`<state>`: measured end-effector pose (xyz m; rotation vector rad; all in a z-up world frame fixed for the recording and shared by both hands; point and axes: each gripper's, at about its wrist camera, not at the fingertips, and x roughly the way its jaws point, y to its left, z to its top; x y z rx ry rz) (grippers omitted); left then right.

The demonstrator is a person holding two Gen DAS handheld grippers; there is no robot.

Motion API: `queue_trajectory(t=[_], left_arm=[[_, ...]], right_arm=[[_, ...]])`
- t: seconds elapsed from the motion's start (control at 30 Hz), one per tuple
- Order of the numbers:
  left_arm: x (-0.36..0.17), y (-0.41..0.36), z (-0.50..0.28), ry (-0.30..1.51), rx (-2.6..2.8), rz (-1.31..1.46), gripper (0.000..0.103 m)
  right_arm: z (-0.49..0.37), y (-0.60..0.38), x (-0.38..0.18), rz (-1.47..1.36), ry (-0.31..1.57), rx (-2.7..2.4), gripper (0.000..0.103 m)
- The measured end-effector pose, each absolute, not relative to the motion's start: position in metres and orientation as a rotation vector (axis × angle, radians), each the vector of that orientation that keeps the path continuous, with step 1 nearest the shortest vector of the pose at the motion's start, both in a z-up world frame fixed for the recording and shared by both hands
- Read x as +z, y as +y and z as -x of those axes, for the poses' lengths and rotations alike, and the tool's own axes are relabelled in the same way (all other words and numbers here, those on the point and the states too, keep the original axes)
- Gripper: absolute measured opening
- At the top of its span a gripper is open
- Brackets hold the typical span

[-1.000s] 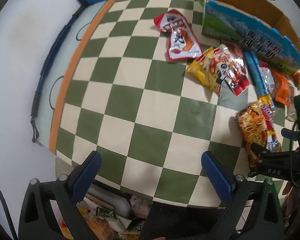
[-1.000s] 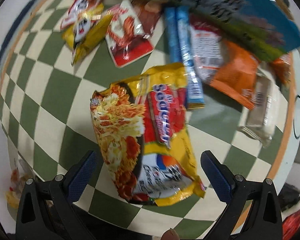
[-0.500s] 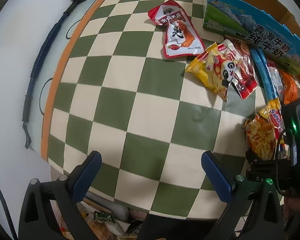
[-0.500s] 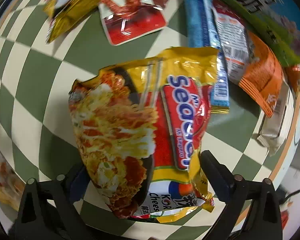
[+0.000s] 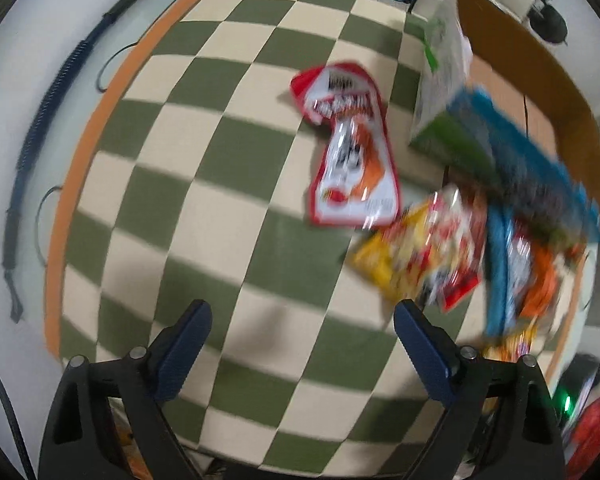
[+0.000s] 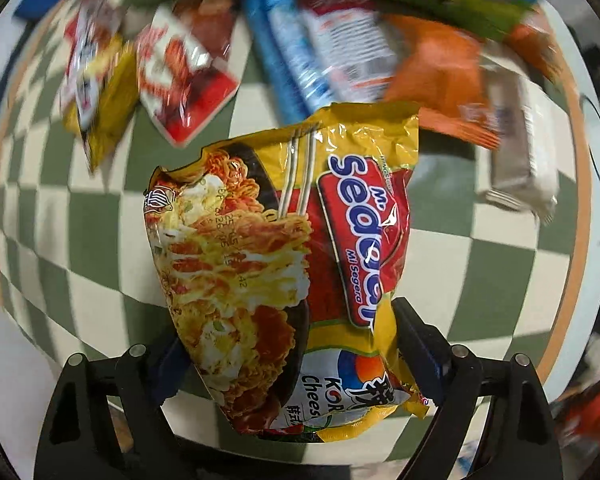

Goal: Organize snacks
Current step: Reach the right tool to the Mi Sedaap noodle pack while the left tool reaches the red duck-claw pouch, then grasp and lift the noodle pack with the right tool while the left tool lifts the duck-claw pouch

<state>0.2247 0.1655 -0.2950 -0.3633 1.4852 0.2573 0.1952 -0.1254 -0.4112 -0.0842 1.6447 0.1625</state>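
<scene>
In the right wrist view, the right gripper (image 6: 288, 354) has its 2 fingers closed on a yellow Mi Sedaap noodle packet (image 6: 284, 264) that fills the centre of the frame, above the green-and-cream checkered tablecloth (image 6: 480, 280). In the left wrist view, the left gripper (image 5: 302, 350) spreads its 2 blue-padded fingers wide and holds nothing at lower centre. A blurred red-and-white snack pouch (image 5: 350, 152) lies at upper centre, with a yellow snack bag (image 5: 396, 264) at centre right.

Left gripper (image 5: 300, 344) with jaws spread over a green-and-cream checkered cloth (image 5: 204, 216), red-and-white snack pouch (image 5: 352, 160) ahead, blurred yellow packet (image 5: 404, 260) beside it, possibly chips, blue-and-green carton (image 5: 500, 160) at right.
</scene>
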Motion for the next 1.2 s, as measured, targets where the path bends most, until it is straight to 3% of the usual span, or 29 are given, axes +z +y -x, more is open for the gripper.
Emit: queue_trajectory(t=[0.37,0.77,0.9,1.0,1.2], left_arm=[[-0.350,0.165,-0.334,1.607,0.250,0.353,0.093],[-0.399,0.151,-0.355,1.697,0.228,0.226,0.092],[-0.391,0.155,-0.346,1.653,0.179,0.207,0.069],[-0.385,0.157,-0.337,1.640,0.175,0.163,0.057],[-0.371,0.160,-0.307,1.620,0.176,0.158,0.048]], right_arm=[[-0.257,-0.160,-0.334,-0.045,1.517,0.147,0.092],[-0.290,-0.141,-0.352,-0.029,1.542,0.153,0.092],[-0.290,-0.131,-0.359,-0.022,1.548,0.161,0.092],[-0.290,-0.129,-0.359,-0.012,1.544,0.171,0.092],[-0.288,-0.129,-0.354,-0.004,1.532,0.199,0.092]])
